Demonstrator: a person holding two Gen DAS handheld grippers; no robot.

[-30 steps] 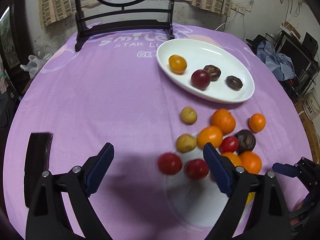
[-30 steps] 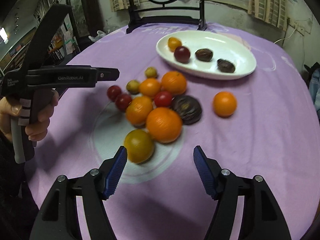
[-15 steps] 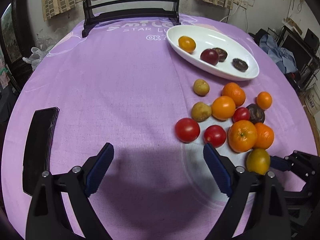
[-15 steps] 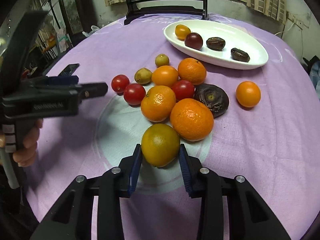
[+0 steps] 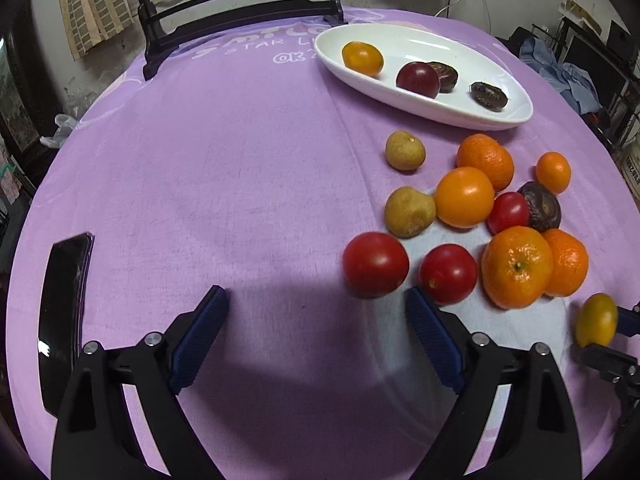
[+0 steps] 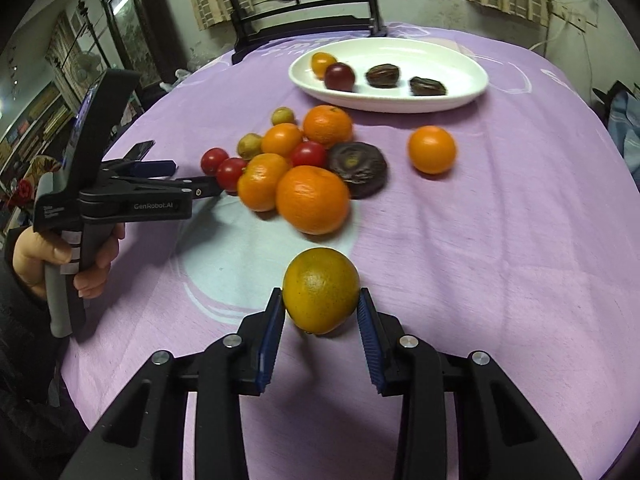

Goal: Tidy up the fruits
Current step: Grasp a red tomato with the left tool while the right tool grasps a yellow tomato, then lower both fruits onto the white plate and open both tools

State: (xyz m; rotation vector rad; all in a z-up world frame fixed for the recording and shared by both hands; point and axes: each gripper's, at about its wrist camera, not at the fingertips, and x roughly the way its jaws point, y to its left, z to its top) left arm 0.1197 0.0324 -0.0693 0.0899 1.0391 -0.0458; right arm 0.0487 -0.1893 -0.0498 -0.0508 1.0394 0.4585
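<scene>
Right gripper (image 6: 321, 307) clamped on yellow-green citrus (image 6: 321, 290), clear of fruit pile (image 6: 294, 168). Carry toward white plate (image 6: 460, 92) at 12 o'clock, keep grip steady, release low. Left gripper (image 5: 316, 320) wide, empty, near red tomato (image 5: 375, 264) at 1 o'clock.

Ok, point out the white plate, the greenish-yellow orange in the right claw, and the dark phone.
white plate (image 6: 460, 65): right wrist view, bare inner surface near the far rim.
greenish-yellow orange (image 6: 321, 290): right wrist view, middle of its peel.
dark phone (image 5: 64, 316): left wrist view, middle of its screen.
</scene>
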